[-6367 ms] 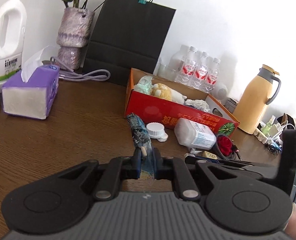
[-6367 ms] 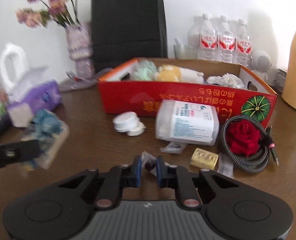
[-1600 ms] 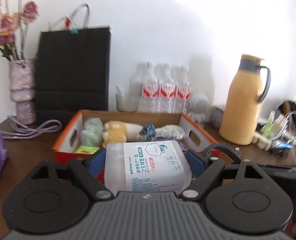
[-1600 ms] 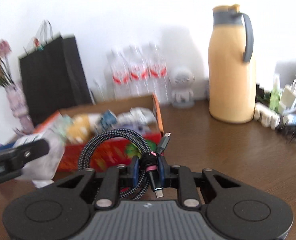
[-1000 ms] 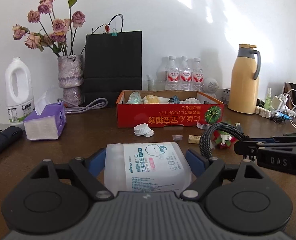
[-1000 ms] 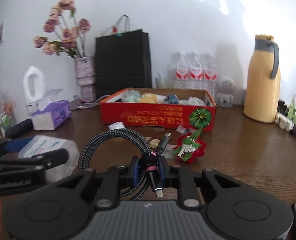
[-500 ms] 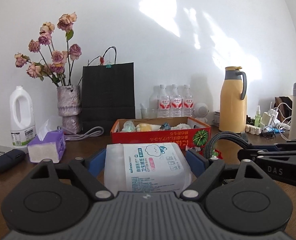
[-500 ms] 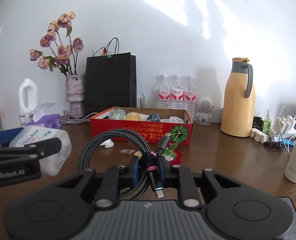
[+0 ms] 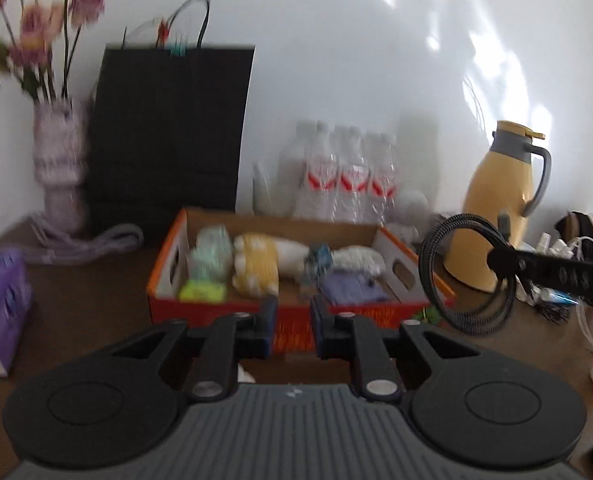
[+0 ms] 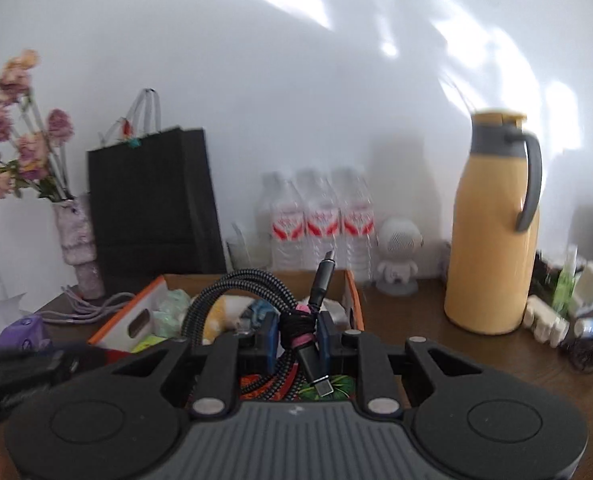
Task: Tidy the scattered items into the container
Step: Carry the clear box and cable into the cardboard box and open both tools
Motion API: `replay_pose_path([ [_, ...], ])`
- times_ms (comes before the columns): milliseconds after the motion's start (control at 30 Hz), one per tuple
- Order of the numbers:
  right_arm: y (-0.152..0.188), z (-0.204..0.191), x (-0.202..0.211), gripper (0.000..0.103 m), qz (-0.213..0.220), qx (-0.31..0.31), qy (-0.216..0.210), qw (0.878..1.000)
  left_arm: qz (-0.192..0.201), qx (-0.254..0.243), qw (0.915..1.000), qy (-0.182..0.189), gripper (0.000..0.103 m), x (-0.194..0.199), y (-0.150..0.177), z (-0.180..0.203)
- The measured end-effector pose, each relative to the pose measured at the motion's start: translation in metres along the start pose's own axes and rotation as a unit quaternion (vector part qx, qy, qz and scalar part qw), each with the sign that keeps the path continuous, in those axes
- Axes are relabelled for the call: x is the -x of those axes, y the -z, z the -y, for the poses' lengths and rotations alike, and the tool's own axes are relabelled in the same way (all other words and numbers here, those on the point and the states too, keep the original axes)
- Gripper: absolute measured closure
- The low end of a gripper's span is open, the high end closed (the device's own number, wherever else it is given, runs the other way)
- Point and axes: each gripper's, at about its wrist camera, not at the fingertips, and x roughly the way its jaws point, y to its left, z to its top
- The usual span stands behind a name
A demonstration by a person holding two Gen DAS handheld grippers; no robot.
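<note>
The red cardboard box (image 9: 164, 276) stands on the brown table and holds soft toys and small packets. My left gripper (image 9: 292, 322) hovers just in front of the box, jaws slightly apart and empty. The white cotton-swab pack is out of sight. My right gripper (image 10: 296, 330) is shut on the coiled black braided cable (image 10: 232, 288) at its pink tie, held over the box's right end (image 10: 354, 300). In the left wrist view the cable (image 9: 436, 276) hangs by the box's right corner.
A black paper bag (image 9: 168, 140) and a vase of flowers (image 9: 56, 172) stand behind the box on the left. Water bottles (image 9: 344, 184) and a yellow thermos (image 9: 500, 204) stand at the back right. A purple tissue pack (image 9: 0, 304) lies left. Chargers (image 10: 556, 312) clutter the far right.
The cotton-swab pack has left my left gripper, whose jaws have narrowed. Both grippers moved forward to the box. The right gripper still holds the cable.
</note>
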Motion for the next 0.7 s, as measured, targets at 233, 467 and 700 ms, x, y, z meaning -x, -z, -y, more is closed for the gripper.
replay_pose_path([
  [233, 0.016, 0.038, -0.022, 0.084, -0.027, -0.037, 0.02, 0.999, -0.052, -0.153, 0.9755, 0.149, 0.005, -0.013, 0.056, 0.061],
  [467, 0.033, 0.042, 0.005, 0.084, -0.048, -0.017, 0.004, 0.999, -0.138, -0.268, 0.932, 0.202, 0.033, -0.051, 0.06, 0.081],
  [700, 0.045, 0.036, 0.025, 0.084, -0.057, -0.025, -0.009, 0.998, -0.088, -0.167, 0.9781, 0.088, 0.036, 0.007, 0.059, 0.062],
])
